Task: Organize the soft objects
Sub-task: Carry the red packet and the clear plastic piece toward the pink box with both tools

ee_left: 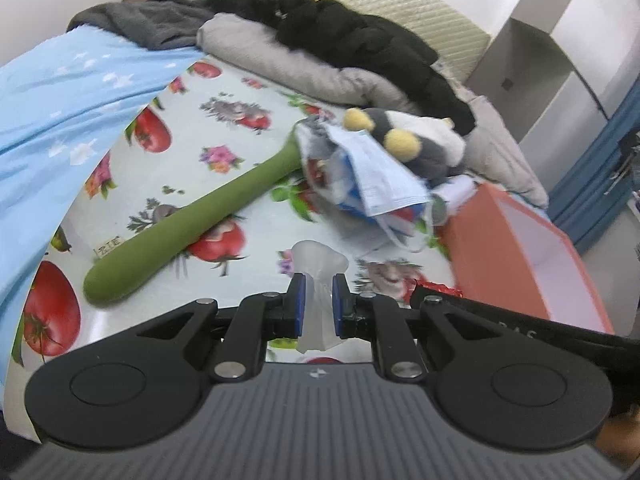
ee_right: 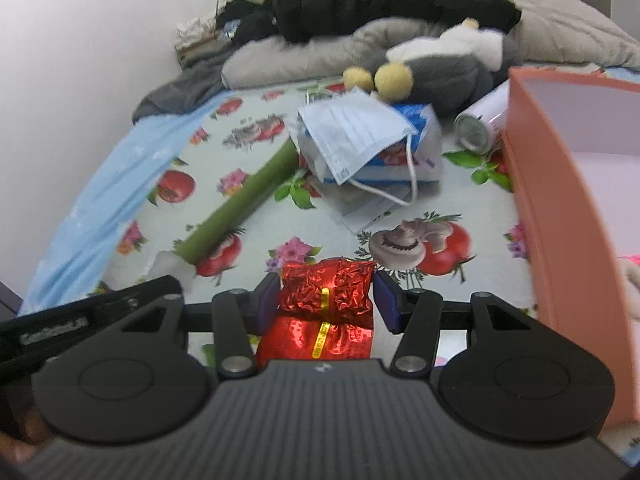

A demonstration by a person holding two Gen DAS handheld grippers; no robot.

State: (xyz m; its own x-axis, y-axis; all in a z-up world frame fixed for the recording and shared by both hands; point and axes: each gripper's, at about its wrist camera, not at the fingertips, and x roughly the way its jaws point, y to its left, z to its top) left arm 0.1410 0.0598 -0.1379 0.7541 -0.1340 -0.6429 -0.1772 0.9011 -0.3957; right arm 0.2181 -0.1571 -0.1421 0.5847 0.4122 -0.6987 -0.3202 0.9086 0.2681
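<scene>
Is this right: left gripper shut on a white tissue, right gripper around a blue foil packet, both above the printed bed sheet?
Not quite. The foil packet in the right gripper is red, not blue, as the right wrist view shows. The left gripper is shut on the white tissue above the printed sheet.

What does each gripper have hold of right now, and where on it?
The left gripper pinches a white tissue at its narrow middle. The right gripper has a red foil packet between its pads, at the packet's upper part.
</scene>
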